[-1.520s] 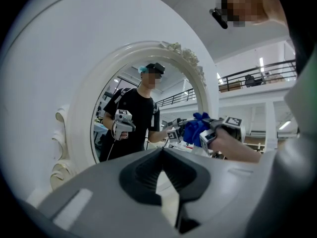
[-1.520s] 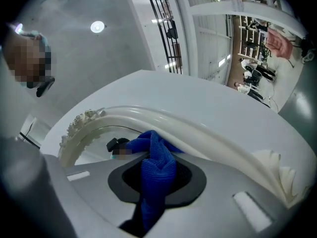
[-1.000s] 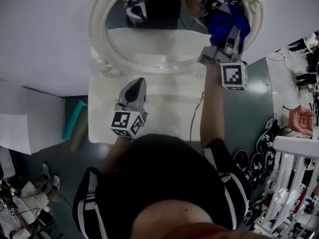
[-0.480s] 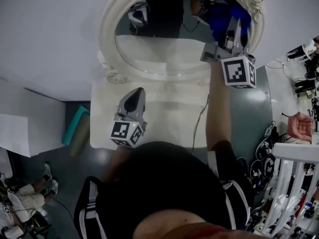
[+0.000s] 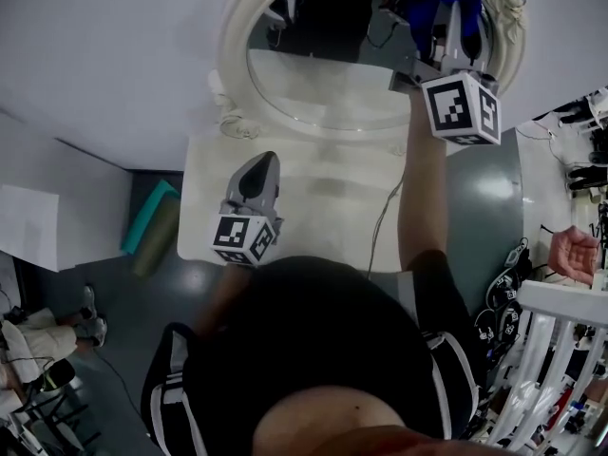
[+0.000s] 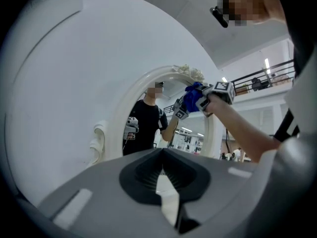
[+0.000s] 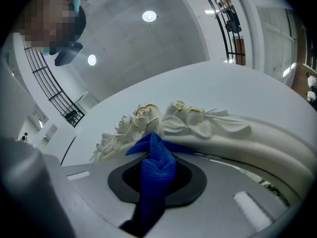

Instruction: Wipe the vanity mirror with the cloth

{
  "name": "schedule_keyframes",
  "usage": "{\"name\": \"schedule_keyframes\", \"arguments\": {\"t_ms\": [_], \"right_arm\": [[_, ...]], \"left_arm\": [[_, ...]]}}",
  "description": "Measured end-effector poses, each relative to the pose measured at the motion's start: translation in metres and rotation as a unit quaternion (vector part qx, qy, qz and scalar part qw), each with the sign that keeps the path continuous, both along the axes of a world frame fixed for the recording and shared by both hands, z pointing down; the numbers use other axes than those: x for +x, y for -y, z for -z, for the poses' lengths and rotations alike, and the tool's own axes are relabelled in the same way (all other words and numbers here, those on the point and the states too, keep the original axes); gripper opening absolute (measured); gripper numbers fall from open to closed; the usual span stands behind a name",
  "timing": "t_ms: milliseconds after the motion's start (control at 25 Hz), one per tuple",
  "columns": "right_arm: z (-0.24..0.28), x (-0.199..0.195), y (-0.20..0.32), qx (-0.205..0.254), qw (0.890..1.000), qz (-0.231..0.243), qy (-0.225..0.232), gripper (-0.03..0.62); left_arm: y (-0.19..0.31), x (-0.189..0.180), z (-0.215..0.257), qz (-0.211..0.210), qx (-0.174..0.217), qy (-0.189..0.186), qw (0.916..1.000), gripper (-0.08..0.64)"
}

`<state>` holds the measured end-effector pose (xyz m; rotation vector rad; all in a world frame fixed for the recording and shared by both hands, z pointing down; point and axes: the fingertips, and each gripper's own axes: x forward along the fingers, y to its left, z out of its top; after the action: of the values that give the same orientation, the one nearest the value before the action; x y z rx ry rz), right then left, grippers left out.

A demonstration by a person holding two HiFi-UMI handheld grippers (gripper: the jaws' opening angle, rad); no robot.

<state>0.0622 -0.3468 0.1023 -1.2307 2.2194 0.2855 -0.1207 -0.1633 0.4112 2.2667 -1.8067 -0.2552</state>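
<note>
The right gripper (image 5: 456, 22) pinched the blue woven cloth (image 7: 157, 170) at the far right edge of the oval white-framed vanity mirror (image 5: 323, 93), the left gripper (image 5: 260, 165) pressed together empty; the cloth might catch on the carved roses (image 7: 143, 117)

Blue woven cloth (image 7: 157, 168); cream-white mirror frame (image 7: 277, 133), gold-edged roses (image 7: 143, 115) near its twelve o'clock; black-and-white square-patterned marker cube (image 5: 463, 109).

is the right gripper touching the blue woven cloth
Touching. The right gripper view shows the right gripper shut on the blue woven cloth.
</note>
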Motion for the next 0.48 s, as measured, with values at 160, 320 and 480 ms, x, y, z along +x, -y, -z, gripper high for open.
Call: {"name": "schedule_keyframes", "arguments": {"t_ms": [160, 320, 480], "right_arm": [[0.001, -0.029, -0.003, 0.011, 0.998, -0.012, -0.058, 0.044], [-0.002, -0.053, -0.007, 0.025, 0.994, -0.024, -0.106, 0.044], [-0.004, -0.077, -0.014, 0.031, 0.990, -0.012, -0.135, 0.044]], "left_arm": [[-0.006, -0.009, -0.008, 0.011, -0.005, -0.004, 0.9999, 0.008], [-0.012, -0.013, -0.014, 0.018, -0.008, -0.007, 0.9998, 0.008], [-0.019, -0.020, -0.014, 0.027, -0.011, -0.010, 0.9995, 0.009]]}}
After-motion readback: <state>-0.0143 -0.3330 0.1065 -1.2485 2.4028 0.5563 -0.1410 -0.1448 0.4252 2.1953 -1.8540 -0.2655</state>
